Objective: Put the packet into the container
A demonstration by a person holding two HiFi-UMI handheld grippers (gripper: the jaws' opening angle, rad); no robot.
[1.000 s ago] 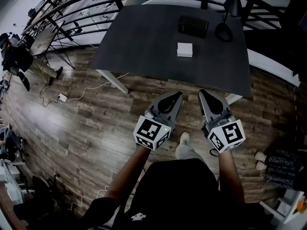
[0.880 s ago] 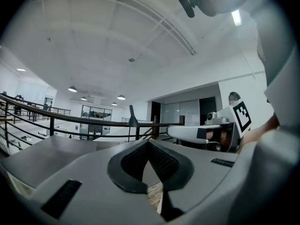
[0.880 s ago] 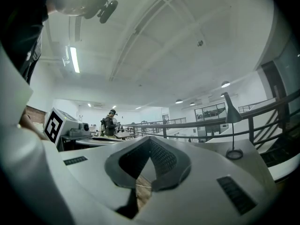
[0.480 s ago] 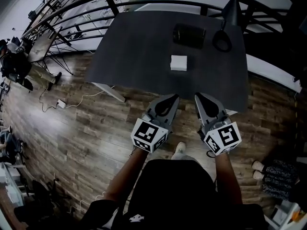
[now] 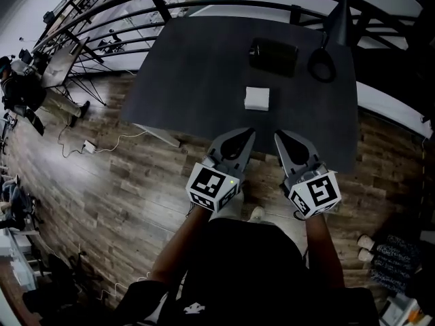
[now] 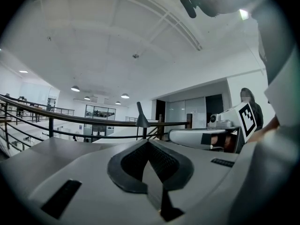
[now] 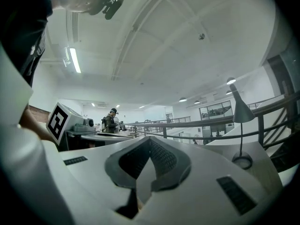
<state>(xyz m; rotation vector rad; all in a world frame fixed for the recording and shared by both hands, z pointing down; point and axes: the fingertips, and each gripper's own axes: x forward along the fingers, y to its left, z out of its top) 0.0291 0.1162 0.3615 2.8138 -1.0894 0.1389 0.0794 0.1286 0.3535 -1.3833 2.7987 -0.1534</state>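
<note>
A white packet [image 5: 257,98] lies flat in the middle of the dark table [image 5: 190,80]. Beyond it, toward the far edge, stands a black container [image 5: 272,56]. My left gripper [image 5: 246,134] and right gripper [image 5: 280,136] are side by side at the table's near edge, just short of the packet, both pointing at it. In the left gripper view the left gripper's [image 6: 149,143] jaws meet at the tip, empty. So do the right gripper's [image 7: 149,140] jaws in the right gripper view. Neither gripper view shows the packet or the container.
A desk lamp stands at the table's far right, with its ring base [image 5: 321,66] beside the container and its shade [image 7: 241,109] above. A railing [image 5: 122,5] runs behind the table. Wooden floor [image 5: 102,182] lies left of the table, with a cable [image 5: 119,138] and, far left, a person [image 5: 24,90].
Both grippers have moved forward together, from over the floor to the table's near edge, closer to the packet. Their jaws stayed shut.
</note>
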